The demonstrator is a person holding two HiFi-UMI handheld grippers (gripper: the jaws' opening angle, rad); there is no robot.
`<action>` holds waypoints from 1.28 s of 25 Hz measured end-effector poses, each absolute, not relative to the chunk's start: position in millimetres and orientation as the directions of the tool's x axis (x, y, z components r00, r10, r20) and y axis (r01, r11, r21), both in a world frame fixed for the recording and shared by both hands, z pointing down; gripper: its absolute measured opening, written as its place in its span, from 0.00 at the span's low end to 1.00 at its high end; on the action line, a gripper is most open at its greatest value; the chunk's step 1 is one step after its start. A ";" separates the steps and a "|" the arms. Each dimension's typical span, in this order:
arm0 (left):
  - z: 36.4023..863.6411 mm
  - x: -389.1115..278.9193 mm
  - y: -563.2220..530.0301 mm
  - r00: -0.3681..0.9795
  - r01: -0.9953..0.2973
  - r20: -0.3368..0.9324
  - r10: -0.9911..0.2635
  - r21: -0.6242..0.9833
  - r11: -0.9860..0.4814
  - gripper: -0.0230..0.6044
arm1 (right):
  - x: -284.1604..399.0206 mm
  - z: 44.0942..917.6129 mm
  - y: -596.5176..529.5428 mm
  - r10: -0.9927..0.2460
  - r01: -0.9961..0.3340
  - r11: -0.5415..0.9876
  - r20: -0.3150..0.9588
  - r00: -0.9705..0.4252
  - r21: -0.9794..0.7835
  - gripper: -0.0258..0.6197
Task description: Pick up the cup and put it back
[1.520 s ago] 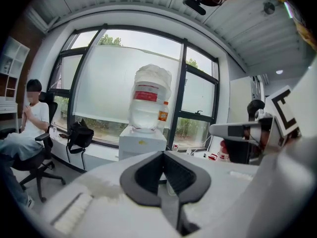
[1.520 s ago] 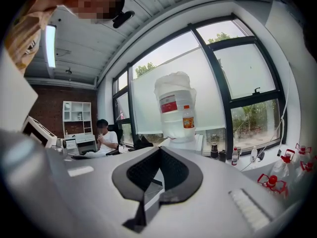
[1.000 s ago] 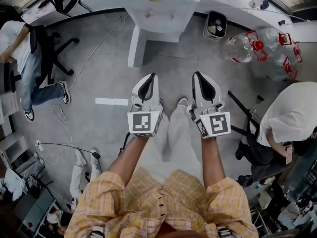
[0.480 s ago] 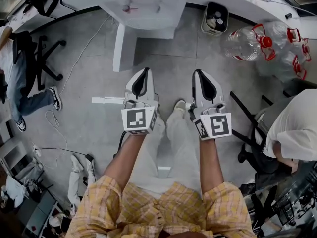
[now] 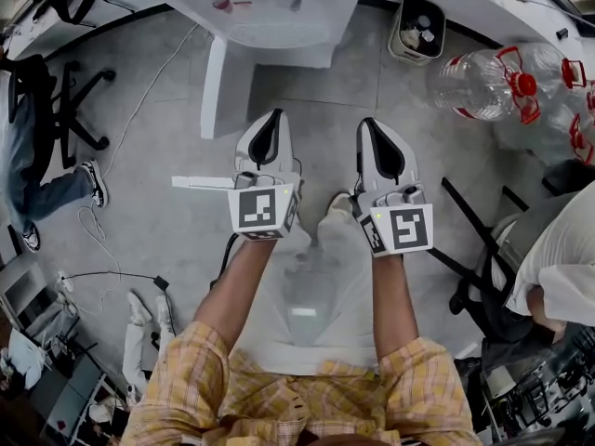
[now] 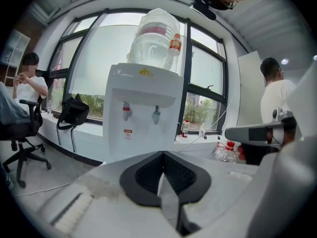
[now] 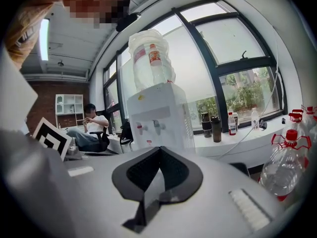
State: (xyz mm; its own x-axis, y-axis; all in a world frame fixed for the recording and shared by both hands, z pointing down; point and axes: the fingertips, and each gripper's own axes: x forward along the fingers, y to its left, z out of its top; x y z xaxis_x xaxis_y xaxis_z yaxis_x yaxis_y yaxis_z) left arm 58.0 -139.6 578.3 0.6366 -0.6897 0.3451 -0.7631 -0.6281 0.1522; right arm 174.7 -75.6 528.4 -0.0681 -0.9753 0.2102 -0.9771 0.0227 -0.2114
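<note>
Both forearms reach forward side by side, left gripper [image 5: 271,119] and right gripper [image 5: 371,126] clenched on nothing, aimed at the water dispenser [image 5: 279,21] (where the cup stands cannot be told).

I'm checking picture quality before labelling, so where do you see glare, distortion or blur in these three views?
Head view: even light, sharp, fisheye curving the floor toward dark corners. Left gripper view: windows blown out white behind the water dispenser, round black vignette. Right gripper view: same window glare, straight frames bowed, a mosaic patch at the top.
</note>
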 end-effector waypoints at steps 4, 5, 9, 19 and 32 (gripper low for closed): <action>604.1 65.4 -152.3 0.641 -0.761 0.336 -0.690 0.157 -0.630 0.04 | 178.6 554.6 -86.7 -0.976 -0.978 0.020 0.210 -0.064 -0.207 0.03; 611.0 67.6 -155.5 0.643 -0.759 0.333 -0.690 0.159 -0.631 0.04 | 179.9 560.6 -90.4 -0.976 -0.979 0.022 0.207 -0.064 -0.202 0.03; 639.0 78.0 -169.9 0.649 -0.755 0.317 -0.692 0.160 -0.635 0.04 | 188.1 584.6 -108.3 -0.980 -0.981 0.023 0.190 -0.060 -0.190 0.03; 701.3 89.4 -214.3 0.631 -0.774 0.246 -0.736 0.130 -0.620 0.04 | 197.4 642.4 -158.2 -0.990 -0.988 0.065 0.117 -0.081 -0.140 0.03; 814.6 79.0 -247.6 0.579 -0.814 0.198 -0.791 0.097 -0.572 0.04 | 192.4 713.5 -175.1 -0.993 -0.989 0.116 -0.007 -0.116 -0.090 0.03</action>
